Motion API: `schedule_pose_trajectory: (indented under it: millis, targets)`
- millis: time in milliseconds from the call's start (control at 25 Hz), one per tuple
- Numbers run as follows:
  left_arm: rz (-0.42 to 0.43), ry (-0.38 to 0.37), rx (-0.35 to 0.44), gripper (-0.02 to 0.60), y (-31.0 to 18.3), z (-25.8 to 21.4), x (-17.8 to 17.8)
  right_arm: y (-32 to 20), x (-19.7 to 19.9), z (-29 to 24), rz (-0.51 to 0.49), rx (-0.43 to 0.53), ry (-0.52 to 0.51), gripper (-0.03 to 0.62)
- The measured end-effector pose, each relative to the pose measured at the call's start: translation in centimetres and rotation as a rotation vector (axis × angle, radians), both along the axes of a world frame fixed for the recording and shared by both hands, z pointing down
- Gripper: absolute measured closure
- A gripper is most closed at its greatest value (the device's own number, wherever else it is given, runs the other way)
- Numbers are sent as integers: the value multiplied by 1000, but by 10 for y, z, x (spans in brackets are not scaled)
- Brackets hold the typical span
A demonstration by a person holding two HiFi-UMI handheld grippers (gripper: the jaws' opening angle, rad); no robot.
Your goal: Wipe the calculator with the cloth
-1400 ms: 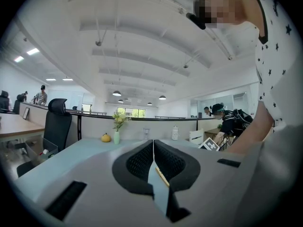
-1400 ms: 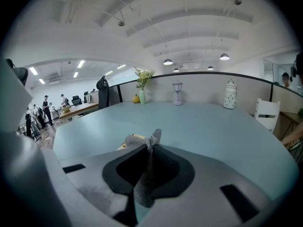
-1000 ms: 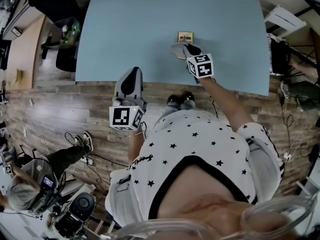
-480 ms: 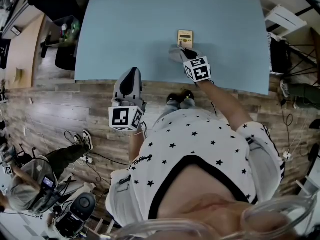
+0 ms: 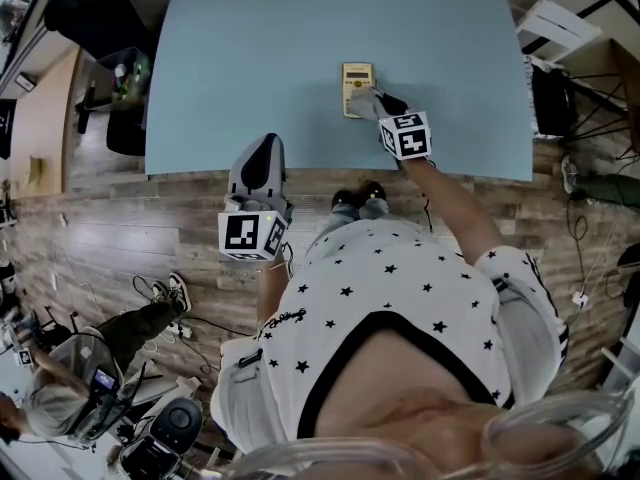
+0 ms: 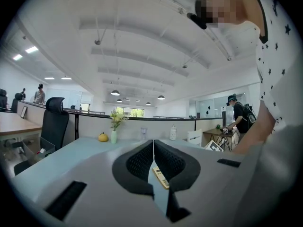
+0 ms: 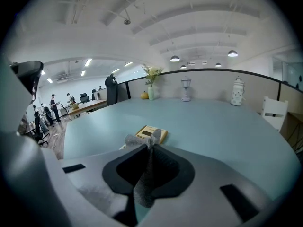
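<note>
The beige calculator (image 5: 356,86) lies flat on the light blue table (image 5: 250,58), near the front edge. My right gripper (image 5: 381,105) is shut on a grey cloth (image 5: 370,99), and the cloth's bunched end rests at the calculator's near right corner. In the right gripper view the cloth (image 7: 146,174) runs pinched between the jaws of the right gripper (image 7: 150,149), with the calculator (image 7: 151,132) just beyond. My left gripper (image 5: 258,166) hovers over the table's front edge, off to the left. It is shut and holds nothing (image 6: 153,144). The calculator (image 6: 161,178) shows through its jaw gap.
Along the far table edge stand a vase of flowers (image 7: 151,91), a yellow fruit (image 7: 144,95), a glass piece (image 7: 185,90) and a white jar (image 7: 237,91). A black office chair (image 6: 53,126) stands at the left side. People stand in the background.
My right gripper drew the cloth toward me off the calculator, then pushed it back to the calculator's near right corner. The left gripper has stayed in place.
</note>
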State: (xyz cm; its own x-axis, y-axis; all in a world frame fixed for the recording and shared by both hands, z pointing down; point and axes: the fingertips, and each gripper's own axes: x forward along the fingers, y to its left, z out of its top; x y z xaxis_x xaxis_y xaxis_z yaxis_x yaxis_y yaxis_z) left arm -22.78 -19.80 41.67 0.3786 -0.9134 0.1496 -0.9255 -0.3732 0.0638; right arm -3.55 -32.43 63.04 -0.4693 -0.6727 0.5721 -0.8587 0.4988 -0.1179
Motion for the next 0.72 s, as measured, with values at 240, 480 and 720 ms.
schedule_pose_trajectory:
  millis: [240,480,720]
  targets:
    - [39,-4,2,551,-6,0,15,6,28,10,56,-22,9,563]
    - [46,-7,7,551,-5,-2,17,8,30,9,68,-20,5,563]
    - [44,-1,0,551,-5,0,18,0,27,-28,81,52,-91,563]
